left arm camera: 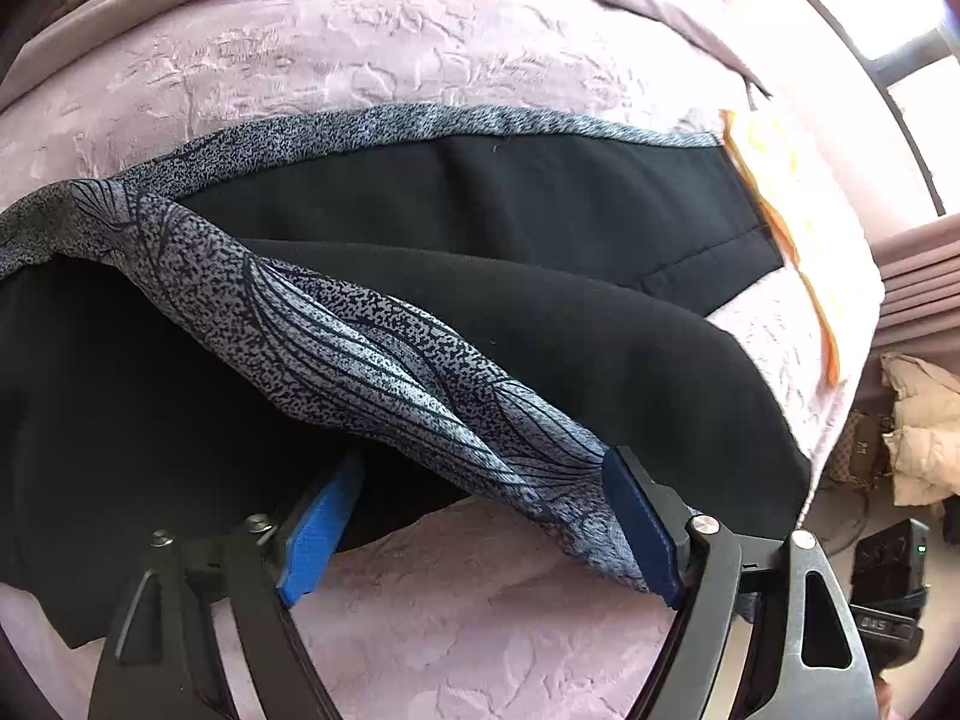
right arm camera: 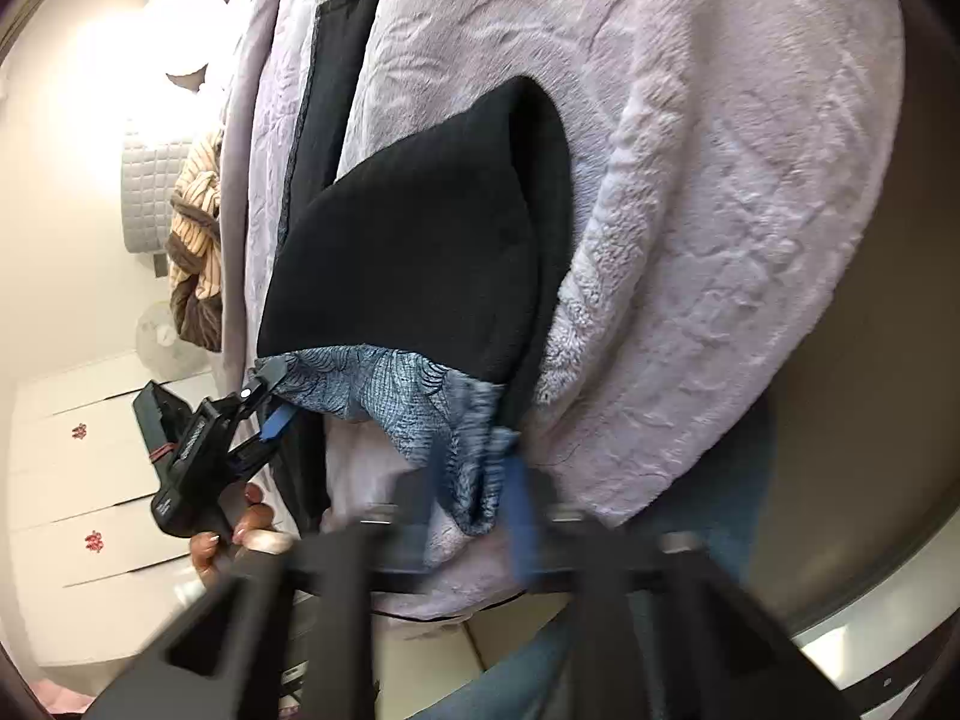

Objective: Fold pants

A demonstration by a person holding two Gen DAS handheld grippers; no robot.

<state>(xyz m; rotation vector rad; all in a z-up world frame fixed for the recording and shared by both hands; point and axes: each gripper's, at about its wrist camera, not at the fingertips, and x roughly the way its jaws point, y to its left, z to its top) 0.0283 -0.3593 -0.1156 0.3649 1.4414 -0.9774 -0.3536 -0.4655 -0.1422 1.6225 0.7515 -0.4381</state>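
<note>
Black pants (left arm camera: 540, 330) with a grey patterned waistband (left arm camera: 372, 348) lie on a lilac plush blanket (left arm camera: 480, 618). The pants are partly folded, one black layer over the other. My left gripper (left arm camera: 480, 525) stands open. The twisted waistband runs between its blue pads (left arm camera: 318, 534) and rests against the right one. In the right wrist view the pants (right arm camera: 420, 240) hang from their waistband (right arm camera: 390, 384). My right gripper (right arm camera: 477, 492) is blurred and shut on the bunched waistband end. The left gripper (right arm camera: 270, 399) sits at the other end, held by a hand (right arm camera: 240, 534).
A yellow and orange cloth (left arm camera: 798, 252) lies at the blanket's far right edge. Pale clothes (left arm camera: 924, 432) and a black device (left arm camera: 888, 558) are on the floor beyond. A brown striped cloth (right arm camera: 195, 252) and white drawers (right arm camera: 78, 468) stand to the left.
</note>
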